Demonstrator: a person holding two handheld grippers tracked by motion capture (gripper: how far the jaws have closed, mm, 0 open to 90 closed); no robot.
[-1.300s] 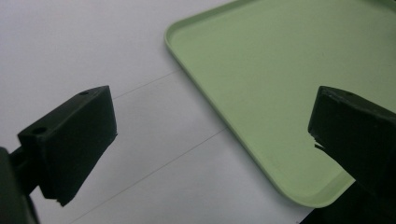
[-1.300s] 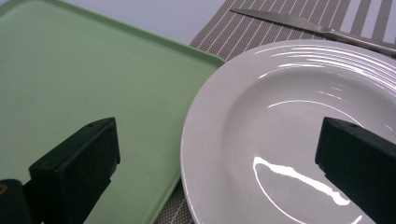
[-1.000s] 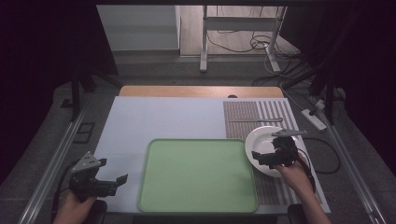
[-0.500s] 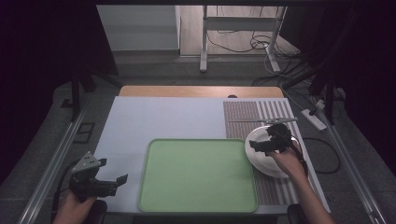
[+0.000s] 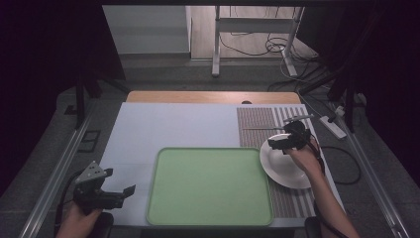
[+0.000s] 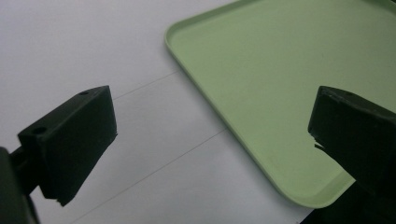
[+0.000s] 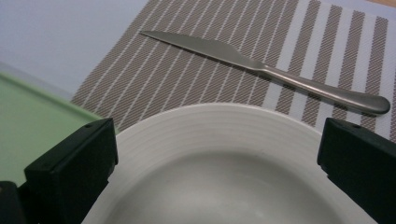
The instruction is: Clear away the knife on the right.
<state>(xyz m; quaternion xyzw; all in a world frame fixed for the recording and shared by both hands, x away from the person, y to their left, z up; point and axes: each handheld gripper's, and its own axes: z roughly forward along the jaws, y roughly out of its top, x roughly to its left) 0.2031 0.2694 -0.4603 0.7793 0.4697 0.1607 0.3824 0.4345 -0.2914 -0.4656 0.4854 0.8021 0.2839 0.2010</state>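
- A green tray (image 5: 210, 186) lay flat on the pale table (image 5: 168, 126), near its front edge.
- A striped brown placemat (image 5: 257, 121) covered the table's right side, just beside the tray.
- Past the table's far edge ran a light wooden strip (image 5: 213, 96).
- Beyond it, cables (image 5: 247, 47) trailed over the floor around a metal stand (image 5: 216, 44).

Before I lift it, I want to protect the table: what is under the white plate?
The white plate rests on the striped placemat, its left edge meeting the green tray. Whatever lies directly beneath stays hidden.
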